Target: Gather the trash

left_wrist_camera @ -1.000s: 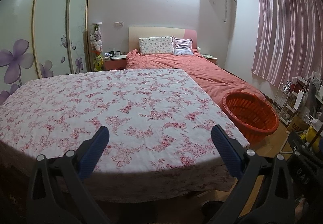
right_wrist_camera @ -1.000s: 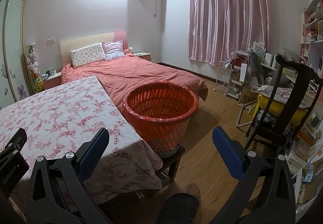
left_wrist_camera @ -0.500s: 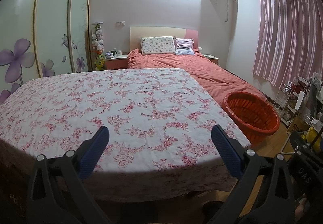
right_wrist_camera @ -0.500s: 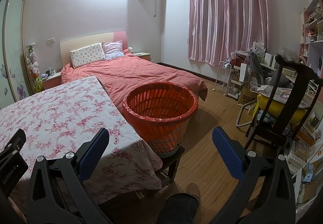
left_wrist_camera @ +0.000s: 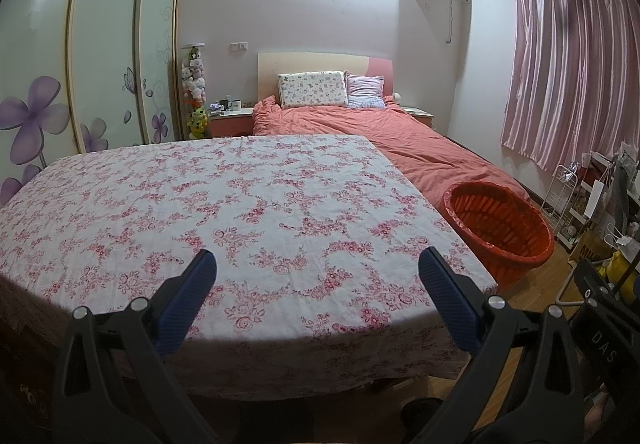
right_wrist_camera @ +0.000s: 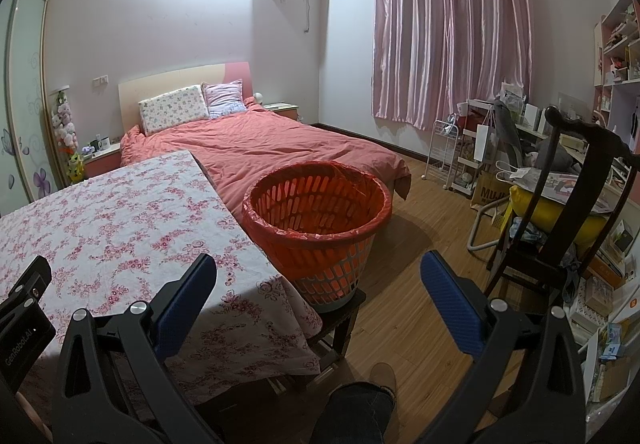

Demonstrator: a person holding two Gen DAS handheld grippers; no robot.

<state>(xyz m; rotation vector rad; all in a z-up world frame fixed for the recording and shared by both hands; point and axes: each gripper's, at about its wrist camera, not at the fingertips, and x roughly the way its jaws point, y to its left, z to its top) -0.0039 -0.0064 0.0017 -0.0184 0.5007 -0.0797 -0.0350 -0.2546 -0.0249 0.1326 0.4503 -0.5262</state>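
Note:
An orange basket [right_wrist_camera: 318, 220] lined with a red bag stands on a low stool [right_wrist_camera: 344, 308] beside the table's right edge; it also shows in the left wrist view [left_wrist_camera: 500, 228]. The table under a pink floral cloth [left_wrist_camera: 224, 212] carries no loose items that I can see. My left gripper [left_wrist_camera: 318, 276] hovers open above the table's near edge, nothing between its blue pads. My right gripper [right_wrist_camera: 318, 278] is open too, in front of the basket and the table corner [right_wrist_camera: 280, 284]. No trash shows in either view.
A bed with an orange duvet [right_wrist_camera: 272, 144] lies behind the table. A dark wooden chair [right_wrist_camera: 568, 212] and cluttered shelves [right_wrist_camera: 472, 156] fill the right side. Wooden floor [right_wrist_camera: 420, 244] lies between basket and chair. A person's leg and shoe [right_wrist_camera: 360, 400] show below.
Both views have barely shifted; the left wrist view drifted slightly, with the basket sitting a little farther right. Both grippers stay open and hold nothing.

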